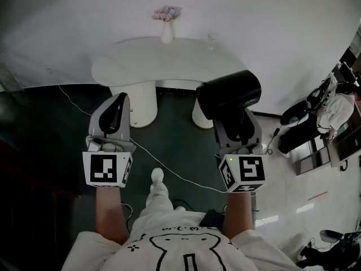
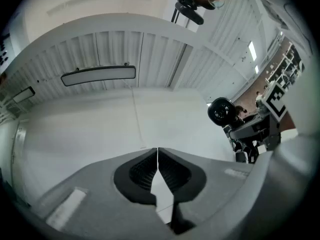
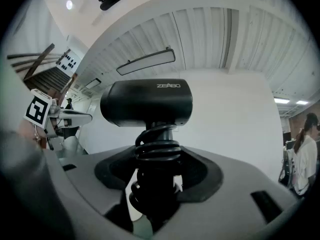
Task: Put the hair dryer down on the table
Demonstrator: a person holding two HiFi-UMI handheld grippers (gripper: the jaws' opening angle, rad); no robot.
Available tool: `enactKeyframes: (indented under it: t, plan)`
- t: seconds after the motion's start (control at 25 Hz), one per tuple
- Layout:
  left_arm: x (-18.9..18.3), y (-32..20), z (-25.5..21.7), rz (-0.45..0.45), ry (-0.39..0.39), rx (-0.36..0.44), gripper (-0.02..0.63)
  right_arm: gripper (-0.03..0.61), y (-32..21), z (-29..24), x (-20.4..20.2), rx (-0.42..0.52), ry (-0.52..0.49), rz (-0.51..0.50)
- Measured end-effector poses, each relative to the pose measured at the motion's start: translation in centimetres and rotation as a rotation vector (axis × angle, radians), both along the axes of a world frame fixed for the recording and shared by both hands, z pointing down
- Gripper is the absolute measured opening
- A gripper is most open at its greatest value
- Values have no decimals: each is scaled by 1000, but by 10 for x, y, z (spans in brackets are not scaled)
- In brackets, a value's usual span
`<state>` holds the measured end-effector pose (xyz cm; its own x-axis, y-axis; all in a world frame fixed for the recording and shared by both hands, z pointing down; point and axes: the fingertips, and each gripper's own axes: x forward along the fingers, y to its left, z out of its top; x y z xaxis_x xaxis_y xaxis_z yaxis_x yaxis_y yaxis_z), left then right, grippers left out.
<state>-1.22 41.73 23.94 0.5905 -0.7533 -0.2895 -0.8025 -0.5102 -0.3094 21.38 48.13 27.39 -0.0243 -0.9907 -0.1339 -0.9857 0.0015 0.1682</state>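
Nearest the camera is the person's white T-shirt (image 1: 169, 247) with a black line-drawn cartoon on it; bare forearms reach forward from it to the two tools. Each tool carries a white cube printed with black square markers.

The grey plastic left gripper (image 1: 119, 101) points ahead at the left; in the left gripper view (image 2: 158, 153) its ribbed black pads meet tip to tip, clenched with nothing between them.

The grey right gripper (image 1: 237, 124) rises at the right; in the right gripper view (image 3: 157, 170) its jaws stand wide yet grasp the handle of the black, barrel-shaped plastic hair dryer (image 3: 147, 103), around which a black cord (image 3: 156, 146) is wound in coils. The handle stands upright between the pads and the barrel lies crosswise above them. In the head view the hair dryer (image 1: 228, 95) hangs in the air, clear of the tabletop, in front of the table's near right edge.

Below, a thin white cable (image 1: 169, 171) trails across the dark floor (image 1: 45, 129); beyond it stands the white, kidney-shaped table (image 1: 141, 61) on two rounded pedestal legs. At the table's far edge sits a small white vase of pale pink flowers (image 1: 166, 24), against a white wall.

Far right, on the pale glossy floor, a person in a white top (image 1: 338, 109) stands among dark equipment.
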Motion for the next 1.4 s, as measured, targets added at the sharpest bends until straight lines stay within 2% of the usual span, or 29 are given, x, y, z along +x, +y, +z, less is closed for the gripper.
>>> enactKeyframes:
  t: [0.4,0.56,1.0,1.2,1.4]
  plan:
    - [-1,-6,7,-8,17,-12,18,249,-4,4,4,3,11,3]
    - [-7,-16,6,-23,33,-22,20,249,-14,5,4,-12,-17,-16]
    - [-21,-160,14,-77,63,-75,20,249,-160,10,1,-65,-11,-39]
    - [-26,-222,14,-100,53,-81,19,249,-220,12,1,-90,16,-45]
    - [-35,-282,15,-115,71,-84,20,249,-281,12,-1,-95,-11,-51]
